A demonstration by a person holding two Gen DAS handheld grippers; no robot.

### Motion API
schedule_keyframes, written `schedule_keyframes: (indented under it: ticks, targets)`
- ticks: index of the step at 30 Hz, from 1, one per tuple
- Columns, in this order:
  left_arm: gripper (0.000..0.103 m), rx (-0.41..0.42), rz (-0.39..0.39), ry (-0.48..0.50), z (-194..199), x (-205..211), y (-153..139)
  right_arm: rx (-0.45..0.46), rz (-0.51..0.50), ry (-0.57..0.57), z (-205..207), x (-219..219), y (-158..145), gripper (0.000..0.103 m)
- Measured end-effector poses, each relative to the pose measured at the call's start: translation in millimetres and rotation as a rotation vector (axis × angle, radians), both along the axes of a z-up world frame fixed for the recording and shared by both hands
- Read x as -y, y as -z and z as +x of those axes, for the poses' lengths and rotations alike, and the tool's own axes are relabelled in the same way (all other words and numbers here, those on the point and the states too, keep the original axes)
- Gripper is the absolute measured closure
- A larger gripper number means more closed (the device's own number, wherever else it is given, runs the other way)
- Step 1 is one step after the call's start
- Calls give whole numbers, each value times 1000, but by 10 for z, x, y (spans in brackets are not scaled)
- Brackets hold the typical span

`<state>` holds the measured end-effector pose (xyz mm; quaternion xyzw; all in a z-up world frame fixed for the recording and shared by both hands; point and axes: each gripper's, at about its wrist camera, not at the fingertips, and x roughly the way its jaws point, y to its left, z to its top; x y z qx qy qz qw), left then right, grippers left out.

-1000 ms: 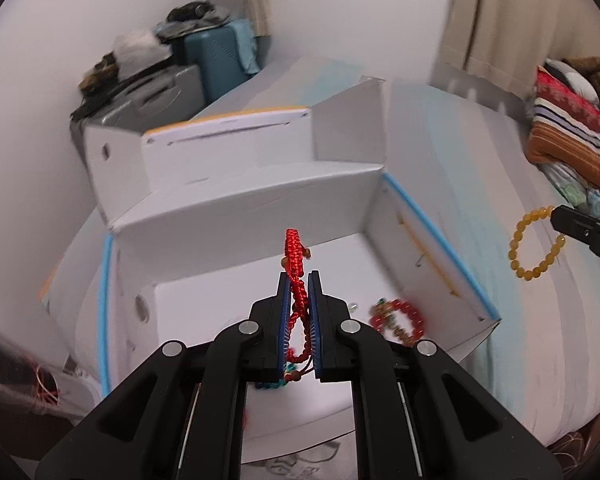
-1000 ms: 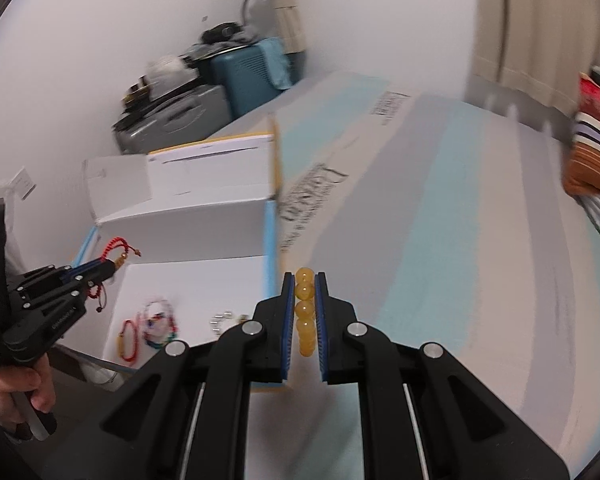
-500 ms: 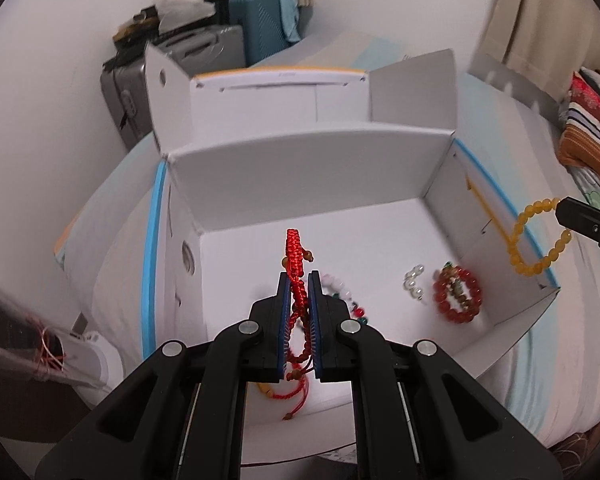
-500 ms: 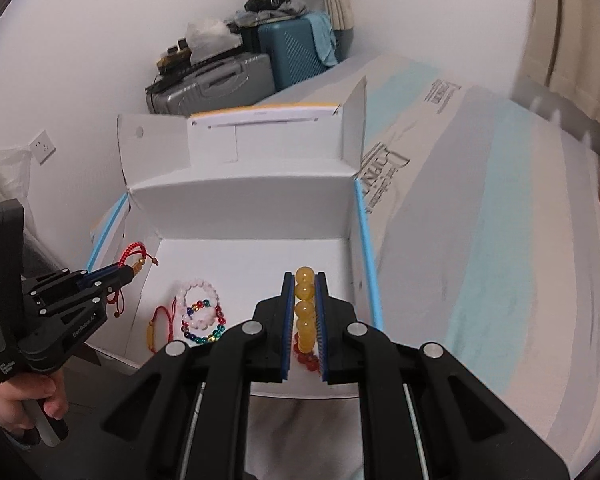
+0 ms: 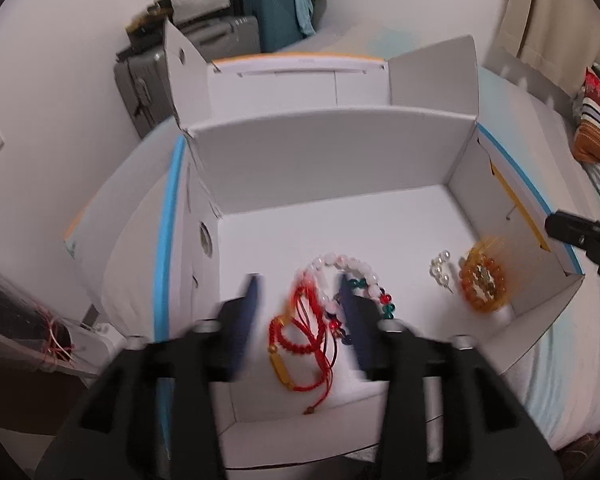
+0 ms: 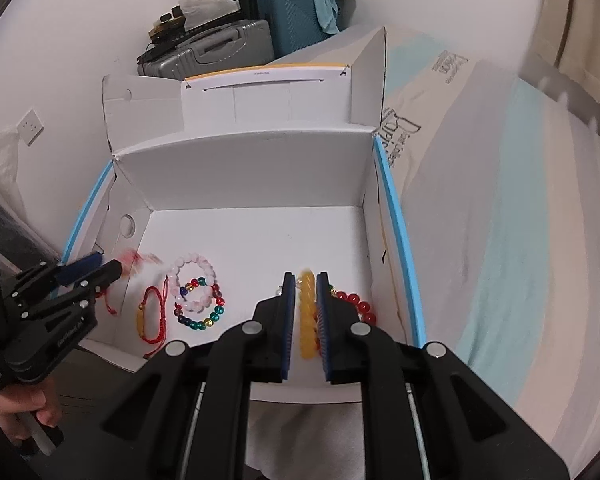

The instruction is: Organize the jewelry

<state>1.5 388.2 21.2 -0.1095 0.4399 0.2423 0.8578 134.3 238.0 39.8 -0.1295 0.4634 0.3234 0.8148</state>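
Note:
A white cardboard box [image 5: 332, 160] stands open on the bed. My left gripper [image 5: 300, 300] is open above its near left part; the red cord bracelet [image 5: 304, 312] drops blurred between its fingers onto the box floor. My right gripper [image 6: 303, 292] has its jaws slightly parted around the yellow bead bracelet [image 6: 308, 320], above the near right part of the box; in the left wrist view this bracelet [image 5: 484, 280] is a blur over a red bead bracelet. A pink bead bracelet [image 6: 192, 276] and a multicoloured one [image 6: 202, 304] lie in the box.
A small pearl piece [image 5: 440, 270] and a red-and-gold cord bracelet [image 6: 150, 316] also lie in the box. Suitcases [image 6: 236, 40] stand against the back wall. The striped bed cover [image 6: 500, 240] spreads to the right, with folded cloth [image 5: 596, 120] at the far right.
Both grippers moved forward over the box. My left gripper opened and let the red cord bracelet fall. My right gripper's jaws parted and the yellow bracelet is slipping down.

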Motion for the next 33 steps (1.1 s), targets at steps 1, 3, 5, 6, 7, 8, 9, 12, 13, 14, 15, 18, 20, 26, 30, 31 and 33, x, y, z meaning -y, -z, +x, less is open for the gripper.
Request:
schedule_keyframes:
  ticks: [1, 3, 5, 6, 7, 8, 9, 12, 13, 14, 15, 18, 20, 26, 30, 31, 33]
  targets:
    - [45, 15, 9, -3, -20, 16, -24, -1, 3, 7, 0, 14, 6, 90]
    - [36, 33, 6, -2, -45, 39, -61, -5, 18, 13, -14, 46, 1, 71]
    - [27, 49, 6, -13, -76, 67, -101, 17, 26, 24, -50, 87, -33, 56]
    - [26, 55, 9, -16, -90, 83, -121, 26, 30, 26, -66, 99, -53, 51]
    - [22, 64, 13, -14, -110, 111, -150, 40, 35, 30, -93, 124, -80, 49]
    - [19, 70, 15, -15, -123, 133, -169, 48, 38, 31, -112, 137, -100, 41]
    - [14, 76, 16, -16, -142, 157, -185, 63, 46, 32, -146, 168, -135, 34]
    - [7, 104, 19, -16, -217, 245, -247, 103, 75, 45, -237, 270, -229, 19]
    - [6, 109, 24, -15, -250, 283, -263, 112, 88, 50, -264, 312, -256, 17]
    - [6, 114, 27, -13, -278, 317, -275, 117, 104, 55, -286, 356, -279, 13]
    - [6, 118, 27, -14, -302, 338, -285, 121, 120, 61, -313, 412, -299, 11]
    - [6, 127, 24, -20, -392, 429, -315, 140, 140, 79, -397, 538, -334, 7]
    - [6, 128, 21, -16, -440, 482, -317, 158, 147, 81, -465, 598, -345, 7]
    - [6, 138, 21, -38, -638, 628, -318, 188, 125, 66, -705, 737, -299, 7]
    - [6, 137, 8, -51, -774, 714, -303, 195, 103, 55, -841, 816, -225, 7]
    - [6, 135, 23, -53, -817, 751, -304, 190, 103, 56, -869, 841, -201, 7]
    - [6, 140, 42, -53, -872, 807, -305, 200, 85, 61, -931, 892, -147, 7]
